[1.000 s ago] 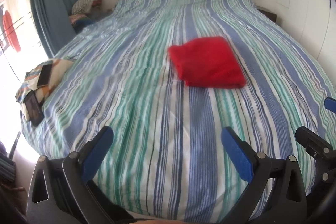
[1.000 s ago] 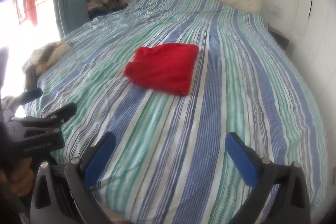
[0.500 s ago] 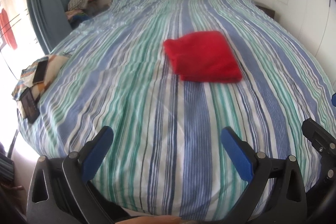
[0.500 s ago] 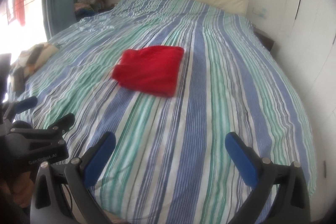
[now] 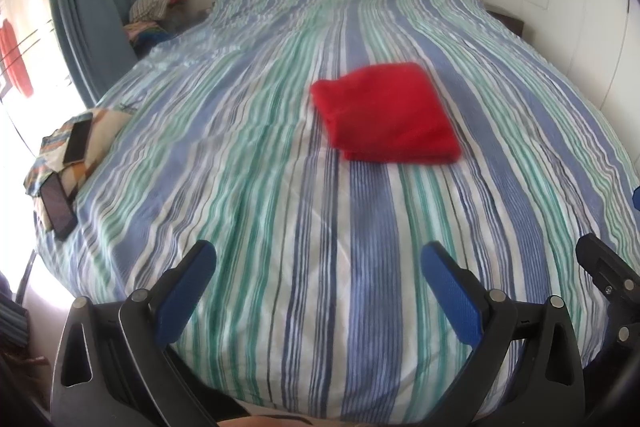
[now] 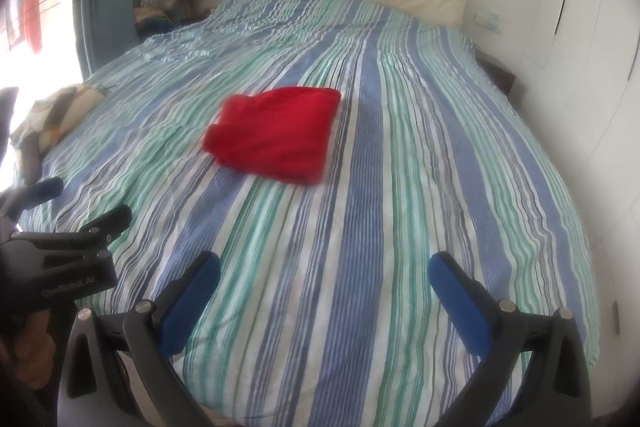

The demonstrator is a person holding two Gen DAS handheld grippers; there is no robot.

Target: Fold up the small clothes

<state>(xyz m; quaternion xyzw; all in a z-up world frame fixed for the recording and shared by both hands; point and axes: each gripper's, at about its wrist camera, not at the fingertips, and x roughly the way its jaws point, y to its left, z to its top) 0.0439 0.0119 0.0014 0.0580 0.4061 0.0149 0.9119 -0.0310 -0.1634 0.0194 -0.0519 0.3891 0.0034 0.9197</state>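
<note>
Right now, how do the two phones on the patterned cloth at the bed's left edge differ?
The farther phone with the pale reflective screen lies higher on the patterned multicoloured cloth, its screen catching light. The nearer phone with the dark screen lies lower at the striped bed cover's edge, its screen dark and angled differently. Both are slim rectangles, face up, untouched by either hand-held gripper.

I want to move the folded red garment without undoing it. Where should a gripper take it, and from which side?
Probably the near edge of the red garment, approached low from the foot of the bed: it lies flat, folded into a neat rectangle, its thick stacked edge facing both open grippers, left and right.
</note>
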